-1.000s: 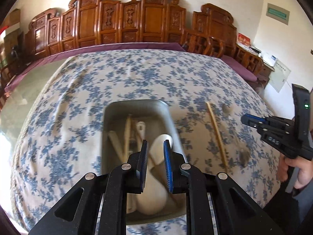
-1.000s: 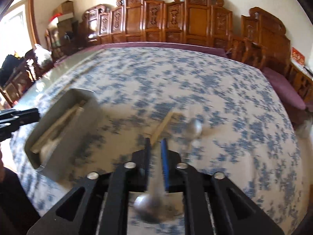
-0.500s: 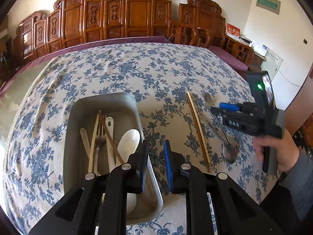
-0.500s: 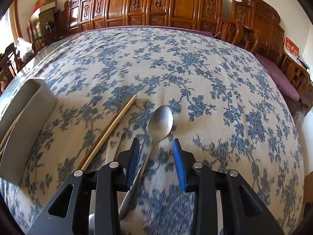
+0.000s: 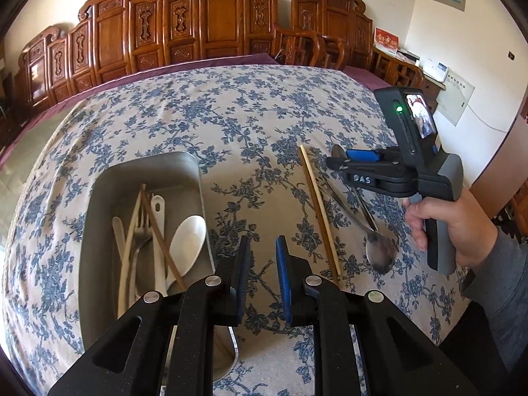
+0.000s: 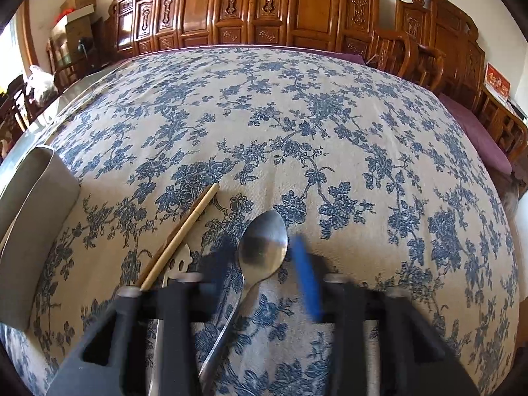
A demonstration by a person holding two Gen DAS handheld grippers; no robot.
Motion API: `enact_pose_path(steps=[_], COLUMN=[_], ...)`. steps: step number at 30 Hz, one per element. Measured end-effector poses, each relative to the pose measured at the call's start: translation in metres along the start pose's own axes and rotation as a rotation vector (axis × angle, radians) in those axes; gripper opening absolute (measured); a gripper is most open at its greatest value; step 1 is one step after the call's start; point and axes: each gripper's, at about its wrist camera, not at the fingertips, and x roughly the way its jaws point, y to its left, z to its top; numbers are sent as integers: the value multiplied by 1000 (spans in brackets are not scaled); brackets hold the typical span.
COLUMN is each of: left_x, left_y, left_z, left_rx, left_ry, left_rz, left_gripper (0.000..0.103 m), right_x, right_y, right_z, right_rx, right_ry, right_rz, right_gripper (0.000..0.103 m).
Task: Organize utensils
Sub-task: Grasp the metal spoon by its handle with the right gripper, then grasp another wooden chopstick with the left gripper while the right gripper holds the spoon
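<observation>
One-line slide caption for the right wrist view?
Open right gripper straddling a metal spoon on the floral tablecloth, a chopstick to its left, metal tray at frame edge.

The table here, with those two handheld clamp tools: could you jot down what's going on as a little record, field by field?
surface: floral tablecloth
container: metal tray holding a white spoon, fork and chopsticks
loose items: metal spoon, another metal spoon, one chopstick, all lying on the cloth
left gripper: open, empty, beside the tray's right rim
right gripper: open, fingers either side of the spoon's bowl, not gripping it
</observation>
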Motion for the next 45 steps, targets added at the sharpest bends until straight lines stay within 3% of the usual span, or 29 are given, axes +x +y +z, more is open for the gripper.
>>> enact_pose_path(steps=[13, 27, 38, 45], left_x=[24, 59, 61, 64], left_y=[-37, -50, -55, -56], left_z=[-4, -21, -21, -16], left_rx=[25, 55, 55, 55], left_ry=[25, 125, 117, 110], left_rz=[-64, -72, -96, -61], left_gripper=[15, 15, 15, 15], right_x=[-38, -40, -43, -43], right_y=[-27, -25, -26, -24], right_z=[-27, -25, -25, -25], right_rx=[59, 63, 71, 65], right_ry=[-30, -46, -59, -58], right_rz=[35, 53, 55, 55], right_gripper=[32, 32, 32, 32])
